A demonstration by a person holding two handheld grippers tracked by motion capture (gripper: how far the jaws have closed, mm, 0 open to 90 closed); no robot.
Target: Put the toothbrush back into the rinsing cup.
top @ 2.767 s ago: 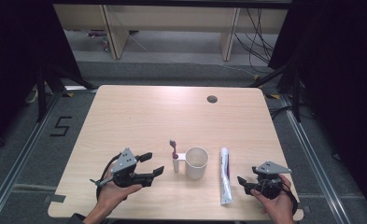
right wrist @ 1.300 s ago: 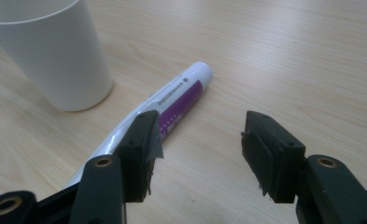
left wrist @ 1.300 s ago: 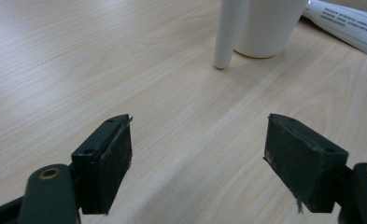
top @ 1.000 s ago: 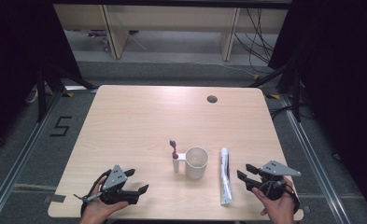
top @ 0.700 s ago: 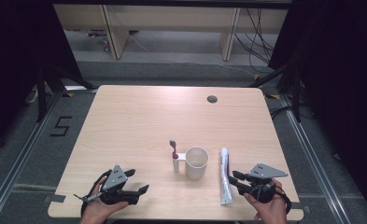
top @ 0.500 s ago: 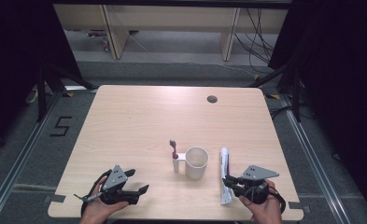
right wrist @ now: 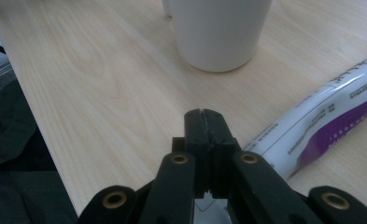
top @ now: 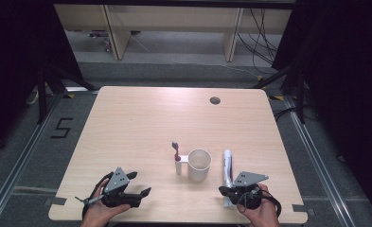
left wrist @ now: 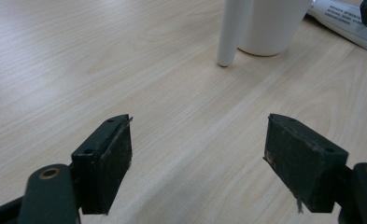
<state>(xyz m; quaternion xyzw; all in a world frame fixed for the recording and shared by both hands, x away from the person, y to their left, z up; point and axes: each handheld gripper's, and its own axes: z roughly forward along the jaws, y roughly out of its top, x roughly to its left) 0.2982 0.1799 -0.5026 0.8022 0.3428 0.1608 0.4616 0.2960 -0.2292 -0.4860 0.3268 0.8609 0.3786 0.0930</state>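
- Since the earlier high view, the right gripper (top: 223,190) has been brought in sideways from the table's near right corner to the near end of the toothpaste tube (top: 227,165). Its jaws have just been closing, and the pads are now seen pressed together.
- In the right gripper view, nothing is seen between the tips of the right gripper (right wrist: 204,121). The toothpaste tube (right wrist: 330,116) runs from just beside the closed jaws up and away to their right. Whether its thin flat tail is pinched lower down cannot be told, as that spot is hidden by the jaw links.
- The tube's long axis is laid roughly along the claw's own line, pointing ahead of it. The cup (top: 199,164) stands ahead and slightly to the claw's left, with the toothbrush (top: 176,150) just beyond it.
- The left gripper (top: 142,183) is held wide open and empty, well apart from the tube; the right hand is judged far nearer for the coming move.
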